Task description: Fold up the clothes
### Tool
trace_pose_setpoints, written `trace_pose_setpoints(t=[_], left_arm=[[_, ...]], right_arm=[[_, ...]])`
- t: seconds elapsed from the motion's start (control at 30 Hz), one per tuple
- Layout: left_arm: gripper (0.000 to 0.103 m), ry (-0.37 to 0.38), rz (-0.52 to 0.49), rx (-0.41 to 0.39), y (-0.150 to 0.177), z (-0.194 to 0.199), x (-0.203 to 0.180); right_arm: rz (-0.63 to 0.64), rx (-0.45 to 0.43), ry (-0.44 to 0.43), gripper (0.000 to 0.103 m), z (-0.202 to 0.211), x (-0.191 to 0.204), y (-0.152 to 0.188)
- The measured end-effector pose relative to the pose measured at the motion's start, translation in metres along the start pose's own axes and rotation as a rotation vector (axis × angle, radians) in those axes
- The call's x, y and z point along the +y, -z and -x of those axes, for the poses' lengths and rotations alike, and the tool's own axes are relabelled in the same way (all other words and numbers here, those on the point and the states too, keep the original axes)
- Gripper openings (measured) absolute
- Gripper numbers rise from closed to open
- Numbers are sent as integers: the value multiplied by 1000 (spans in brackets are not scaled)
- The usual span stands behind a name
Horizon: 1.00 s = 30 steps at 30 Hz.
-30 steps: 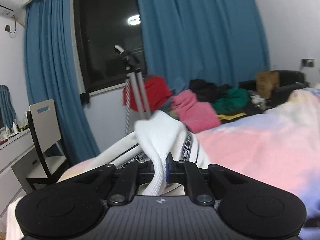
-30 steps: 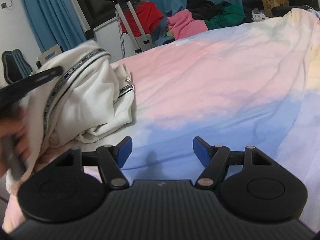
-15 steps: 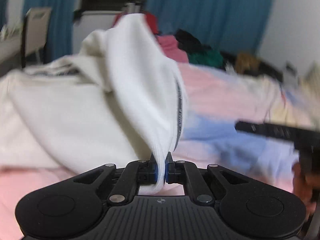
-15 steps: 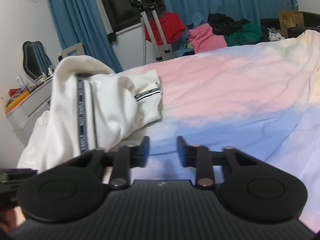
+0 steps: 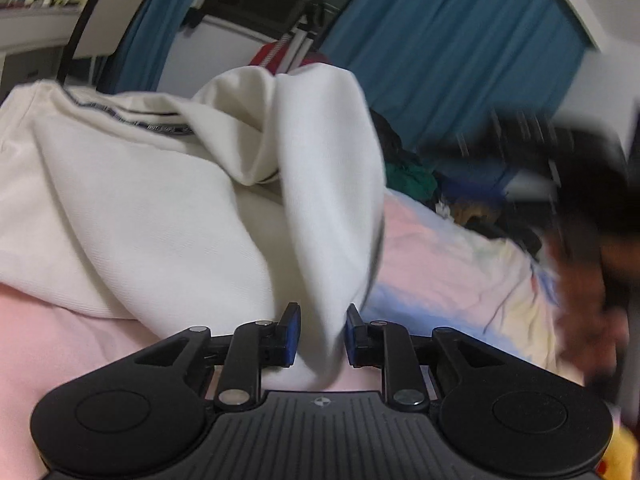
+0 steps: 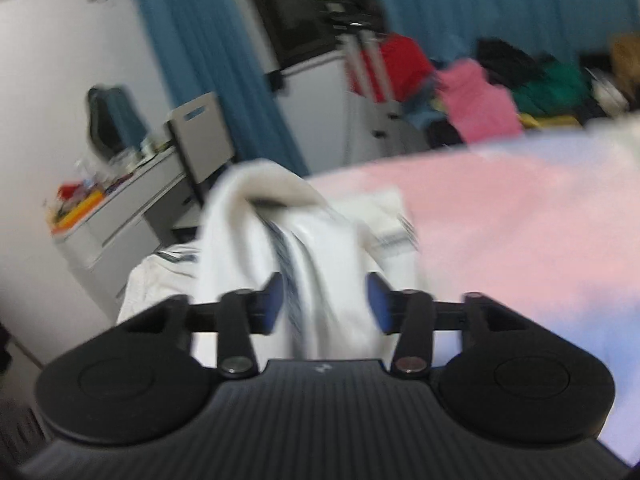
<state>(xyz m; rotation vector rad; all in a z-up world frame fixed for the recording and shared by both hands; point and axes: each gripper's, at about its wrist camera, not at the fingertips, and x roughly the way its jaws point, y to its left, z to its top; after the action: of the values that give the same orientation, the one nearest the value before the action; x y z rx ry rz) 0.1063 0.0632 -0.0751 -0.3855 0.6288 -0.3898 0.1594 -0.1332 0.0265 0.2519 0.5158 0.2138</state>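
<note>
A white garment [image 5: 168, 208] with a dark printed stripe lies bunched on the pink and blue bedsheet [image 5: 448, 264]. My left gripper [image 5: 319, 334] is open, its jaws apart on either side of a hanging fold of the garment. In the right wrist view the same garment [image 6: 312, 248] rises in a peak between the fingers of my right gripper [image 6: 325, 300], which is open around it. The right gripper shows as a dark blur at the right of the left wrist view [image 5: 592, 184].
A grey chair [image 6: 200, 136] and a white desk [image 6: 120, 216] with small items stand left of the bed. A pile of red, pink and green clothes [image 6: 480, 92] lies beyond the bed by the blue curtains [image 5: 460, 52]. A tripod [image 6: 360, 52] stands at the window.
My left gripper, shut on the garment before, has opened. My right gripper moved left to the garment and opened wider around its raised fold.
</note>
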Motion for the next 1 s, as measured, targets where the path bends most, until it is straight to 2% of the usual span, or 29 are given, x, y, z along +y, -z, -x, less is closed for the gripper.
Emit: trace_pose_setpoints(t=[0.07,0.2,0.33,0.43,0.53,0.63,0.7,0.73,0.77,0.83,1.0], left_arm=[[23,7,19,-1,-6,-8,5],[23,4,25,20,-4,-21,12],[22,16,15,34,-6,-35,17],[19,29,32,48,-8,-46,23],[16,45,49,60,-7,-52,30],[12,47,41,59,-8,-56,34],[10,48,33,57,-8,-56,34],[10,49,29,55,-7,-56,34],[9,50,24,53,-7,-57,33],[6,52,15,50,-6,-57,33],[6,75,-22,-2,-2,-48,26]], right_arm=[[124,9,8,56,-27,27,-33],[334,73,82,55,-88,71,-86],[330,212,62,55,-156,84,-125],[367,313,121,55,-210,89,-133],[449,412,219,55,-254,94,-118],[468,487,252,54,-275,90,-102],[468,532,261,37,-283,86,-91],[468,555,265,23,-288,85,-86],[460,566,268,16,-290,82,-81],[431,508,260,13,-273,75,-81],[380,280,323,11,-207,53,-94]])
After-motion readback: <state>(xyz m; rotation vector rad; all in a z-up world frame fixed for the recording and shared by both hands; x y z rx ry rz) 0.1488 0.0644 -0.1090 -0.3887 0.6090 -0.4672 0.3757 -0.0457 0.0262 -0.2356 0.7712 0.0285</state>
